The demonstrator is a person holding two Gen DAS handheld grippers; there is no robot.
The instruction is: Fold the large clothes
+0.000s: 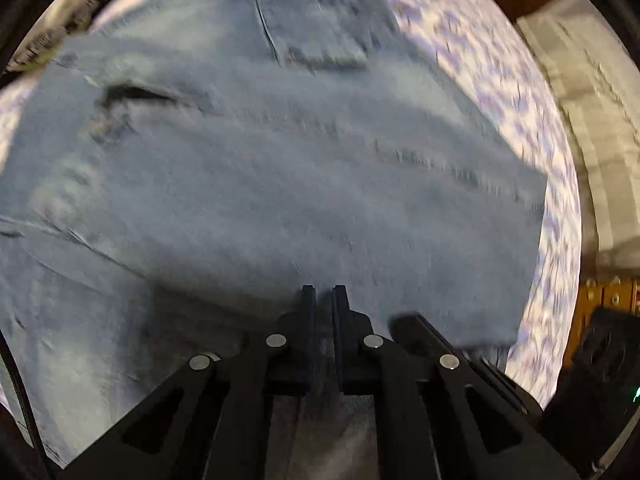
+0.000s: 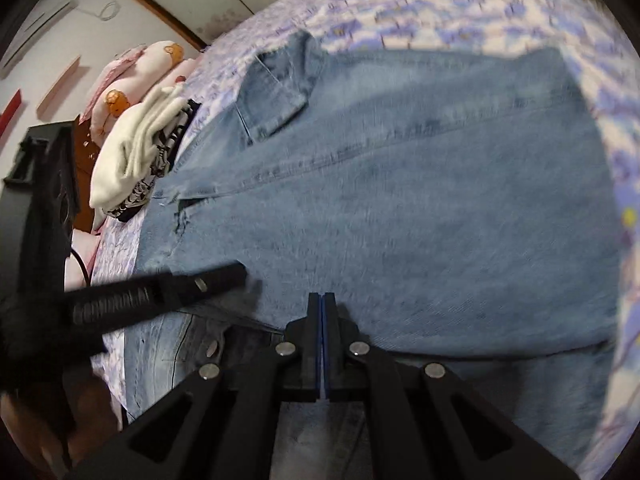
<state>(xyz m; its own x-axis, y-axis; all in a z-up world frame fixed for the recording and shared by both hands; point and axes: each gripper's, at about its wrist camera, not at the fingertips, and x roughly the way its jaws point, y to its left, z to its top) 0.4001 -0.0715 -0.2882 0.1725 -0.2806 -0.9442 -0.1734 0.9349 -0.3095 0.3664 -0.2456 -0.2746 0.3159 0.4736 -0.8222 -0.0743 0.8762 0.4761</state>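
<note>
Tools [image 1: 324, 292] [image 2: 322, 298] pinching jeans [image 2: 400, 200] edge

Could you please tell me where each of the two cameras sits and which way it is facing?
Left wrist: on the left gripper, looking along closed jaws down at the light blue denim jeans; the right gripper's black edge shows at lower right.
Right wrist: on the right gripper, jaws together, facing the jeans; the left gripper enters from the left.
Shared: the jeans with their ripped slit, on the purple-and-white patterned bedsheet.
</note>
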